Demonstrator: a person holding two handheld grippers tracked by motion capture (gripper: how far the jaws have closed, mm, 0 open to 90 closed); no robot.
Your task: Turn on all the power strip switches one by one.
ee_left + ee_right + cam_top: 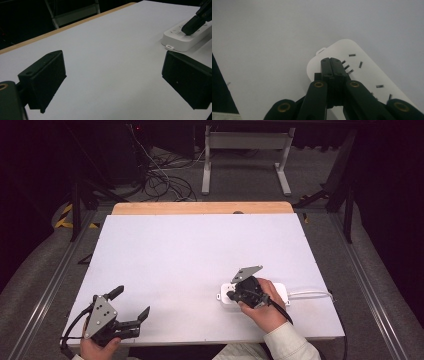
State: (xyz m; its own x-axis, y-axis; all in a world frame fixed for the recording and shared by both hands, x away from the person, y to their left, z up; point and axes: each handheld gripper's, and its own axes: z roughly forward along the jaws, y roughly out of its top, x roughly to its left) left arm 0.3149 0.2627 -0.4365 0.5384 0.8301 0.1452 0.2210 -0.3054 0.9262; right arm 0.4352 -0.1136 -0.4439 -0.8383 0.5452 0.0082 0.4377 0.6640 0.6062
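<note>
A white table [200, 250] is seen from above, with a strip of bare wood along its far edge. A white power strip [280, 291] lies flat on the table at the near right, its long side running left to right, and a white cord [310, 294] leads from its right end toward the table's right edge.

The right gripper [231, 295] is held in the right hand [262, 307] over the left end of the power strip. In the right gripper view its jaws are pressed flat together with nothing between them, and their tips [332, 61] are set down on the strip's top face [362, 75], just beside a group of socket slots (whether any button lies under them cannot be told). The same closed tips are seen from the left gripper view, resting on the power strip [183, 37] at the upper right.

The left gripper [131, 304] is held in the left hand [97, 347] at the near left corner of the table, well apart from the power strip. Its jaws are spread wide, one fingertip [43, 80] at the left and the other at the right of its own view, with bare table [112, 62] between them and nothing gripped. A grey three-cornered plate [101, 315] is carried on top of it.

Beyond the table's far edge, a tangle of cables [160, 175] is lying on the floor beside a white stand's legs [245, 160].
</note>
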